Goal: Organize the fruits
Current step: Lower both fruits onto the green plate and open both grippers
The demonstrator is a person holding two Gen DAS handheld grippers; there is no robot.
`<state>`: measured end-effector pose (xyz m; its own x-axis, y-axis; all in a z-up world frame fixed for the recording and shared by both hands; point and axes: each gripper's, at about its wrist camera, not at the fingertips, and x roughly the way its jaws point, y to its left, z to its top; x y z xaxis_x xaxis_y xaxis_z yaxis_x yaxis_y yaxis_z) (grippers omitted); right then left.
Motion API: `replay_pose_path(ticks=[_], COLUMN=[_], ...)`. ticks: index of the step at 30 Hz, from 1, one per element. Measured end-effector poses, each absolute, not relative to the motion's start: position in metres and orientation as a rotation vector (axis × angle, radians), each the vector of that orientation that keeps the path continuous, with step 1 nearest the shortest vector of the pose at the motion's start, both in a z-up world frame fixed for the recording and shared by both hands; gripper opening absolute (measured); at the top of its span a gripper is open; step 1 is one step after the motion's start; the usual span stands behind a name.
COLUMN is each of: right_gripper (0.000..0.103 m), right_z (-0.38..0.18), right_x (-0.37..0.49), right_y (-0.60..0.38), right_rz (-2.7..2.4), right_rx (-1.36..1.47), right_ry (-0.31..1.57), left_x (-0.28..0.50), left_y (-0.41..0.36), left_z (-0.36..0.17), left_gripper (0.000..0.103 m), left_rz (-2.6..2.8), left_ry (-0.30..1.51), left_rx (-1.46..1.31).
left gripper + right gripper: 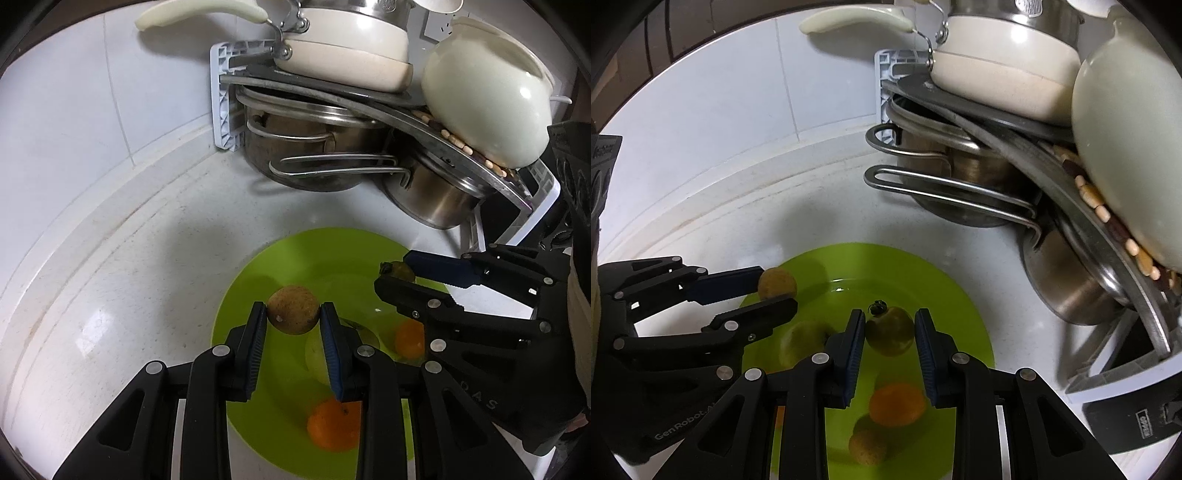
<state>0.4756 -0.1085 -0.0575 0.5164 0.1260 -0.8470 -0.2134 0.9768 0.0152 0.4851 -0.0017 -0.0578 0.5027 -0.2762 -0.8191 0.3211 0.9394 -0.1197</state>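
My left gripper [293, 313] is shut on a small brown round fruit [293, 309] and holds it above the lime-green plate [255, 291]. It also shows in the right wrist view [777, 283]. My right gripper [890, 330] is shut on a dark green fruit with a stem [889, 331] over the same plate [960, 295]; it shows in the left wrist view [400, 271]. On the plate lie two oranges [334, 424] [409, 339], a pale yellow-green fruit [801, 343] and another small brown fruit [867, 447].
A white dish rack [223, 107] at the back right holds steel pots [314, 155], a cream kettle [343, 48] and a cream bowl [487, 99]. White tiled wall [92, 92] runs behind the white counter [129, 277].
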Motion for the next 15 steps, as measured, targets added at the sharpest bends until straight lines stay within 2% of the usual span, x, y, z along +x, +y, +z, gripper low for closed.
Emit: replay_pose_path(ticks=[15], right_gripper=[0.030], right_z=[-0.0597], right_x=[0.4725], right_y=[-0.1084], right_rz=[0.206], right_rx=[-0.079], right_ry=[1.010], left_x=[0.4833], left_y=[0.0014], left_z=[-0.0583], left_gripper=[0.031], left_rz=[-0.368], left_ry=[0.979], left_rx=[0.048])
